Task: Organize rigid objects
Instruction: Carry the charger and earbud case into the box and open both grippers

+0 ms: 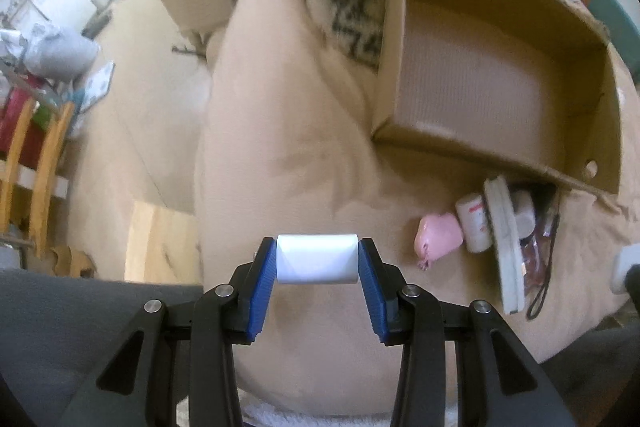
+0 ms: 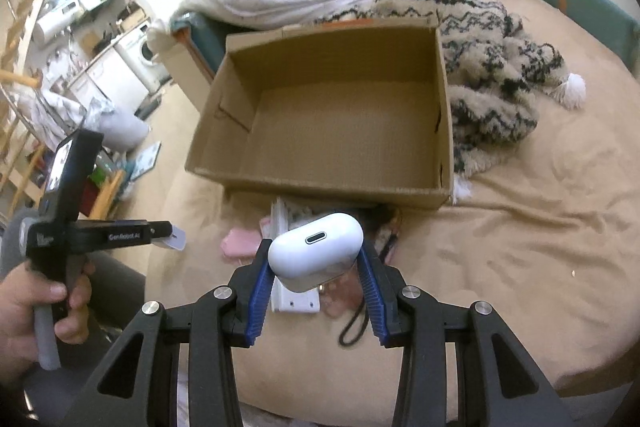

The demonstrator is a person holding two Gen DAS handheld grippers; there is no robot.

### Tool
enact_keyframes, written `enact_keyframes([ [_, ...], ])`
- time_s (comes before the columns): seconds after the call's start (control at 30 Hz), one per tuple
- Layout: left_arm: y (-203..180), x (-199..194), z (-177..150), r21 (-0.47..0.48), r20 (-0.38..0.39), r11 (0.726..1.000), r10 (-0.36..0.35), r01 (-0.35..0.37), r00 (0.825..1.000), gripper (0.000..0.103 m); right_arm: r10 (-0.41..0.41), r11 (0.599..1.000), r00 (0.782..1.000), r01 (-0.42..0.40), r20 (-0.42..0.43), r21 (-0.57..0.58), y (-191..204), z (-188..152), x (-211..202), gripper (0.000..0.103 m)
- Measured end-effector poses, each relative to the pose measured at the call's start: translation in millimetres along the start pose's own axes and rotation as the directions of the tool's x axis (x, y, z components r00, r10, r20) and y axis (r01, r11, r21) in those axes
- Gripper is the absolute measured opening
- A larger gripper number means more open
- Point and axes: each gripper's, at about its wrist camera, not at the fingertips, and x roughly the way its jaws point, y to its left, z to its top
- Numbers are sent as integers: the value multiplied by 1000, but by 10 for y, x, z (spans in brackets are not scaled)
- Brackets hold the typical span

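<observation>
Left gripper [image 1: 317, 259] clamps small white rounded block [image 1: 317, 259], long axis crosswise between the pads. Right gripper [image 2: 316, 259] clamps glossy white earbud case [image 2: 316, 250], port end facing camera, near side of open brown cardboard box [image 2: 442, 131]; nothing visible inside the box.

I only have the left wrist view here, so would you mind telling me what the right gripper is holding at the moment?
Observer: The right gripper is shut on a white earbud case, charging port facing the camera.
Operator: Thank you. Is the cardboard box empty? My view of it is blurred.
Observer: Yes, the right wrist view shows the cardboard box open, with its floor bare.
Operator: And where is my left gripper relative to the box?
Observer: The left gripper is out to the left of the box, off the bed's edge, shut on a small white block.
</observation>
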Motion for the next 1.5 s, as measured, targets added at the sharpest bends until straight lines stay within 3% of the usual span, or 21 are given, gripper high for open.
enact_keyframes([
  [0.33, -278, -494, 477, 21, 96, 998, -63, 61, 993, 37, 27, 999, 998, -29, 52, 31, -174, 565, 3, 43],
  [0.67, -783, -364, 1009, 98, 132, 994, -60, 47, 989, 37, -14, 998, 1000, 14, -5, 68, -422, 1041, 480, 43],
  [0.97, -1040, 84, 1079, 193, 118, 979, -91, 67, 989, 37, -9, 991, 992, 26, -128, 133, -568, 912, 966, 43],
  [1.13, -1046, 342, 1075, 171, 35, 980, -105, 98, 994, 37, -36, 993, 980, 57, -197, 104, -532, 823, 1141, 43],
  [1.5, -1083, 503, 1081, 166, 31, 985, -48, 43, 998, 37, -75, 992, 979, 93, -192, 90, -492, 894, 1191, 43],
])
